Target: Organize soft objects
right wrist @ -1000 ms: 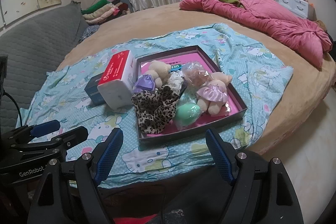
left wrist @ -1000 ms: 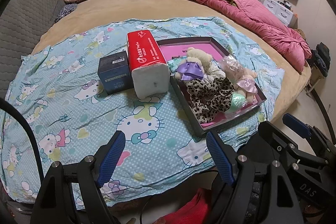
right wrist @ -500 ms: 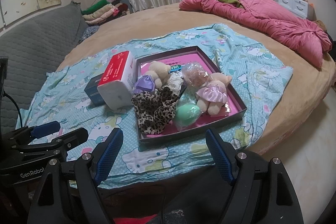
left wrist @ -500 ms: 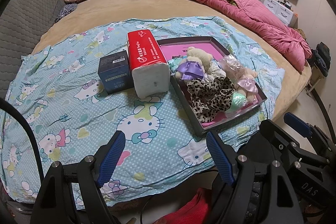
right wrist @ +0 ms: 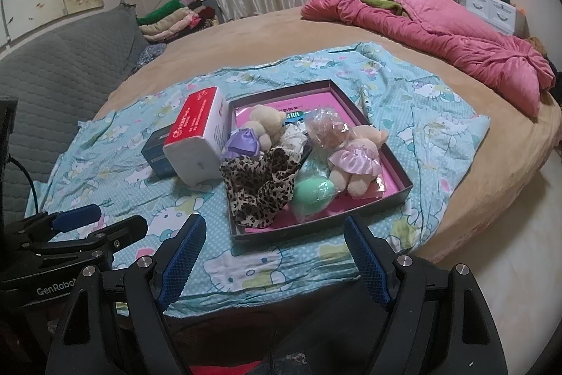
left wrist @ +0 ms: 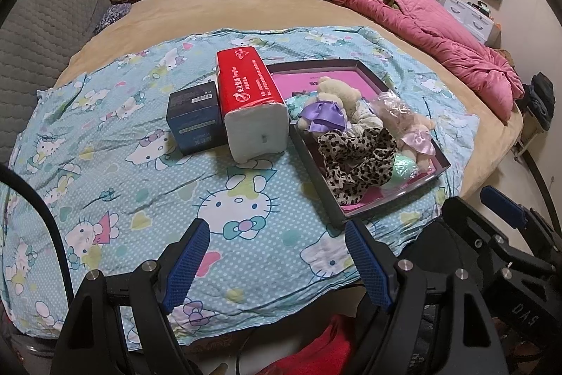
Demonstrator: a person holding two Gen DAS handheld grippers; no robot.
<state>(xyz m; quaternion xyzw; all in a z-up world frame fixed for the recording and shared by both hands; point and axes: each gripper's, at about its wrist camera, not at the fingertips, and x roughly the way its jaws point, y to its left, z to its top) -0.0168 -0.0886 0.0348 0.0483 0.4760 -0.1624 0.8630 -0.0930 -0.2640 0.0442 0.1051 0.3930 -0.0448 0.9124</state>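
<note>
Landmark: shallow dark tray (right wrist: 318, 229) w/ pink floor, set on a cartoon-cat sheet (left wrist: 116, 185) spread over a round tan bed (right wrist: 267, 30).

- Leopard-print cloth (right wrist: 260, 187): heaped in tray's near-left corner, draped over the rim.
- Plush bear w/ purple bow (right wrist: 261, 127): in tray, behind the leopard cloth.
- Plush bear in pink skirt (right wrist: 354, 160): in tray, right of centre.
- Mint-green soft item (right wrist: 312, 194): in tray, btwn leopard cloth & pink-skirt bear.
- Crinkled clear bag (right wrist: 325, 129): in tray, behind pink-skirt bear.
- Red-topped tissue pack (left wrist: 251, 104): just left of tray, outside it.
- Dark blue box (left wrist: 195, 118): left of tissue pack, touching it.
- Pink quilt (right wrist: 439, 34): bunched well behind tray, far right.
- Left gripper (left wrist: 277, 260): held short of tray's near-left side; jaws spread, nothing btwn them.
- Right gripper (right wrist: 274, 255): held in front of tray's near rim; jaws spread, nothing gripped.
</note>
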